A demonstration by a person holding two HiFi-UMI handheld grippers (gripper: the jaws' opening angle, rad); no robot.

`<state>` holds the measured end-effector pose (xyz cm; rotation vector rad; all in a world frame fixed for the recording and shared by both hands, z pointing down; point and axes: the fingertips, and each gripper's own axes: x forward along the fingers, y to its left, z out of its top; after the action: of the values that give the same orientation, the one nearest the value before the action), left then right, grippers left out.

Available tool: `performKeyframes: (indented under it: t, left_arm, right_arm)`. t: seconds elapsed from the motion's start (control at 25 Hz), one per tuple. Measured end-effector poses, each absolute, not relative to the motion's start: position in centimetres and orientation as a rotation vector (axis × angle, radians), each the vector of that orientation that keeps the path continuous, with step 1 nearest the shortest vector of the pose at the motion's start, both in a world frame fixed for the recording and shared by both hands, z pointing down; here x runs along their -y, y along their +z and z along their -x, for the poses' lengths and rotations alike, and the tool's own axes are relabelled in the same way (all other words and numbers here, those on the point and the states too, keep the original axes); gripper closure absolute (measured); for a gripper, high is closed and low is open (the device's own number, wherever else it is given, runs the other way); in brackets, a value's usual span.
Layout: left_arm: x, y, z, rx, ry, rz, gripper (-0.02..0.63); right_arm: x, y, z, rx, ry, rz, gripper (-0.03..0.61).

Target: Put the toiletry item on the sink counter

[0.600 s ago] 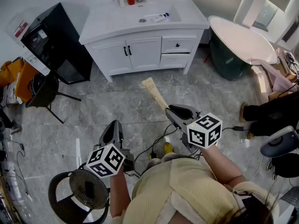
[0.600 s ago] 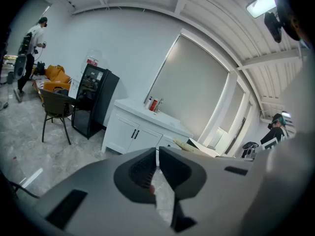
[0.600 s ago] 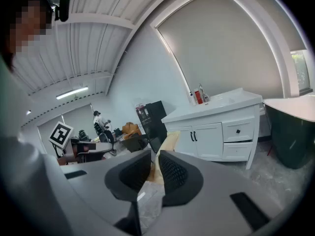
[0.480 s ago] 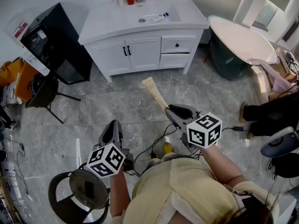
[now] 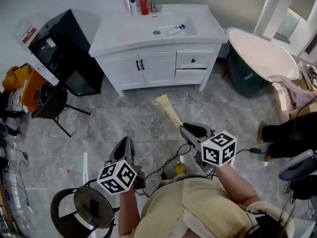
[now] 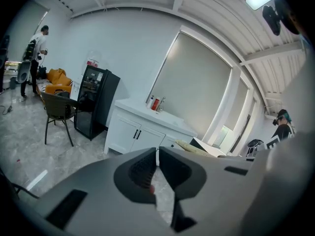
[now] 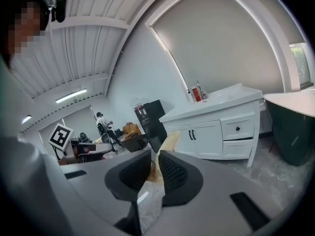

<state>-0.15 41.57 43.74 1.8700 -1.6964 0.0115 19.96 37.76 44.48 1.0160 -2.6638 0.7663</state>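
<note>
— Where's the toiletry item [image 5: 168, 110]?

— It's pinched in my right gripper [image 5: 189, 129], with the jaws closed on its near end. The long, flat, cream packet juts toward the far sink counter [image 5: 124, 33], well apart from it. My left gripper [image 5: 125, 144] is closed on nothing.

— Risks?

— It looks soft and slick (thin grip, long overhang), so I'd guess it could droop or slip onto the glossy marbled floor [image 5: 114, 123]. The counter's smooth, white and square-edged.

The long cream flat packet [image 5: 167, 109] has its near end hidden inside the right gripper [image 5: 184, 128]; the red and white bottles [image 5: 143, 4] are too small to identify; the round black mesh chair [image 5: 91, 207] is cut off below.
</note>
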Motion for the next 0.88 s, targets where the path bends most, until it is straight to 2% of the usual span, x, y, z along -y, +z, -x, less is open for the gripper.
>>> performKeyframes:
  t: [0.88]
  left_arm:
    - [-38.1, 43.2, -2.7, 1.799, 0.053, -1.833, 0.561]
  right_arm:
    - [-35.1, 45.1, -22.8, 2.681, 0.755, -0.898, 0.508]
